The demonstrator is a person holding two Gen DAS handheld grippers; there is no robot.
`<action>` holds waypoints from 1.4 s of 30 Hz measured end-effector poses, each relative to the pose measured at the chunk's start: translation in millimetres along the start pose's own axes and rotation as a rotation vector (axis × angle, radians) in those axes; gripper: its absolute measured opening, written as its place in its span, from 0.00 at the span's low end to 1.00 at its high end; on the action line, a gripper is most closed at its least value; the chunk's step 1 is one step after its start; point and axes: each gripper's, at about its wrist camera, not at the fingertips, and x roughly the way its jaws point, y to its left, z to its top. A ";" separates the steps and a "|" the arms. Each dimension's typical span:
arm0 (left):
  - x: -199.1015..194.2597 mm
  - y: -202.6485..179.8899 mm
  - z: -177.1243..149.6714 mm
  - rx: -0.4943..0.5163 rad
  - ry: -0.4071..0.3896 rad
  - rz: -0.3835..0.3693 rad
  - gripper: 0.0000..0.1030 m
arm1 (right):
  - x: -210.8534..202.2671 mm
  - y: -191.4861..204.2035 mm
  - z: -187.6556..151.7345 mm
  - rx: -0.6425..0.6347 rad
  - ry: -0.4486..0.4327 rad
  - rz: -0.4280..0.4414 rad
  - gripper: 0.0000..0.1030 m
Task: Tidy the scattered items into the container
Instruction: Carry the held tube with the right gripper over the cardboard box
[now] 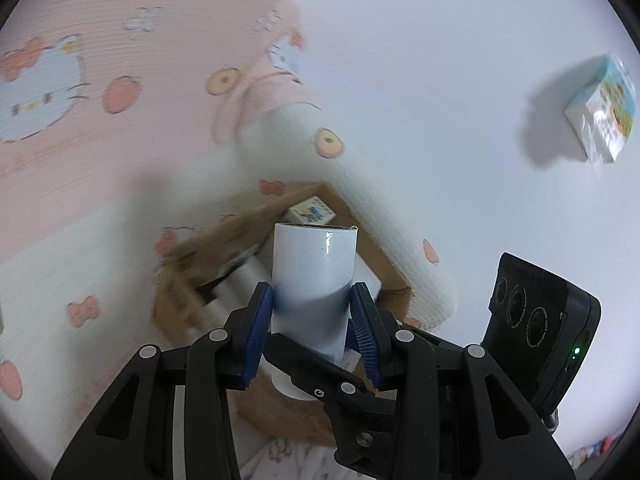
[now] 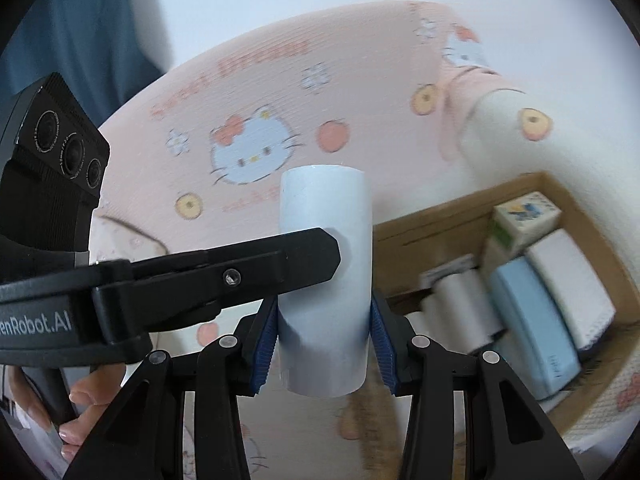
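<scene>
surface: pink cartoon-cat blanket (image 2: 256, 92) lying over white tabletop (image 1: 420, 60) | both grippers clamping one white tube (image 2: 326, 280): left gripper (image 1: 312, 312), right gripper (image 2: 324, 324), tube above cardboard box (image 2: 576, 208) | left-only: tissue pack (image 1: 604, 108) sitting apart | right-only: hand (image 2: 84, 404), box contents

Cardboard box (image 2: 560, 188) on the patterned blanket (image 2: 280, 80) holds packets (image 2: 536, 320).

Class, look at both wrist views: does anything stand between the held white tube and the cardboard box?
Nothing visible does. The white tube, clamped by the left gripper and right gripper, is near the open cardboard box; white rolls and cases already lie inside.
</scene>
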 end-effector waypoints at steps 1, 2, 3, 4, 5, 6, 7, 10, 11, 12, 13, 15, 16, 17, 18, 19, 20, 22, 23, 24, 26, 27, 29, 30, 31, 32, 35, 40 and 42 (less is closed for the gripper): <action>6.9 -5.2 1.7 0.003 0.011 0.002 0.43 | -2.2 -8.6 1.3 0.007 0.000 -0.003 0.40; 12.7 -7.4 1.6 0.000 0.022 0.006 0.43 | -3.7 -15.7 1.8 0.015 0.003 -0.005 0.40; 21.5 -10.0 3.7 -0.013 0.038 0.013 0.43 | -4.0 -24.3 2.9 0.027 0.012 -0.004 0.40; 27.4 -9.9 5.8 -0.030 0.047 0.019 0.43 | -3.2 -30.9 3.6 0.035 0.023 -0.002 0.40; 34.8 -7.8 7.1 -0.060 0.060 0.029 0.43 | -2.1 -37.2 4.6 0.045 0.036 0.002 0.40; 43.0 -7.4 9.1 -0.086 0.078 0.045 0.43 | 1.6 -44.7 6.5 0.062 0.061 0.015 0.40; 50.9 -7.0 10.9 -0.101 0.097 0.065 0.43 | 4.2 -52.0 7.8 0.076 0.083 0.028 0.40; 75.6 -4.4 16.1 -0.143 0.165 0.122 0.43 | 21.1 -71.2 12.6 0.096 0.171 0.059 0.40; 83.9 -3.0 17.9 -0.152 0.187 0.138 0.43 | 27.4 -76.5 13.5 0.093 0.200 0.060 0.40; 94.6 -0.4 19.4 -0.167 0.214 0.156 0.43 | 34.8 -81.5 14.5 0.086 0.235 0.055 0.40; 102.5 1.8 20.6 -0.178 0.233 0.169 0.43 | 40.4 -84.3 14.2 0.074 0.258 0.045 0.40; 119.9 7.6 23.3 -0.193 0.287 0.197 0.43 | 54.9 -91.8 14.6 0.051 0.308 0.031 0.40; 127.1 10.1 24.1 -0.197 0.308 0.207 0.43 | 61.3 -95.5 14.1 0.052 0.330 0.034 0.40; 133.2 12.7 24.6 -0.205 0.325 0.213 0.43 | 68.6 -101.9 13.3 0.066 0.354 0.046 0.40; 138.9 15.9 25.2 -0.217 0.338 0.215 0.43 | 72.6 -106.3 12.4 0.078 0.370 0.059 0.40; 143.5 19.3 25.0 -0.232 0.351 0.213 0.43 | 76.8 -110.8 12.1 0.088 0.380 0.067 0.40; 148.9 23.5 25.7 -0.251 0.363 0.209 0.43 | 80.2 -114.3 10.8 0.093 0.389 0.071 0.40; 155.5 36.2 23.8 -0.323 0.390 0.202 0.43 | 87.0 -117.8 9.1 0.087 0.410 0.070 0.40; 157.5 40.3 23.2 -0.352 0.398 0.202 0.43 | 90.1 -118.7 8.7 0.082 0.421 0.069 0.40; 160.4 46.4 21.6 -0.395 0.409 0.207 0.43 | 94.5 -119.6 7.6 0.073 0.437 0.069 0.40; 166.1 55.7 18.9 -0.466 0.434 0.231 0.42 | 102.3 -120.4 6.7 0.063 0.470 0.066 0.40; 167.3 58.7 18.1 -0.489 0.442 0.242 0.42 | 106.9 -121.2 5.7 0.057 0.489 0.066 0.40; 170.8 63.4 17.1 -0.525 0.451 0.260 0.42 | 112.9 -122.3 4.4 0.053 0.510 0.072 0.40; 172.4 65.0 16.9 -0.538 0.451 0.269 0.42 | 115.0 -123.3 4.5 0.055 0.514 0.075 0.40; 172.6 66.0 16.4 -0.547 0.449 0.271 0.42 | 115.9 -123.7 4.7 0.052 0.513 0.073 0.40; 173.1 66.6 15.7 -0.552 0.446 0.271 0.42 | 116.9 -124.5 4.8 0.053 0.515 0.074 0.40; 177.3 67.8 12.5 -0.554 0.447 0.285 0.42 | 121.0 -129.6 3.9 0.063 0.528 0.078 0.40; 184.6 60.5 11.9 -0.487 0.437 0.371 0.41 | 126.5 -137.5 2.1 0.093 0.550 0.099 0.40; 189.5 59.7 10.8 -0.467 0.453 0.416 0.40 | 126.0 -137.1 3.4 0.074 0.549 0.088 0.40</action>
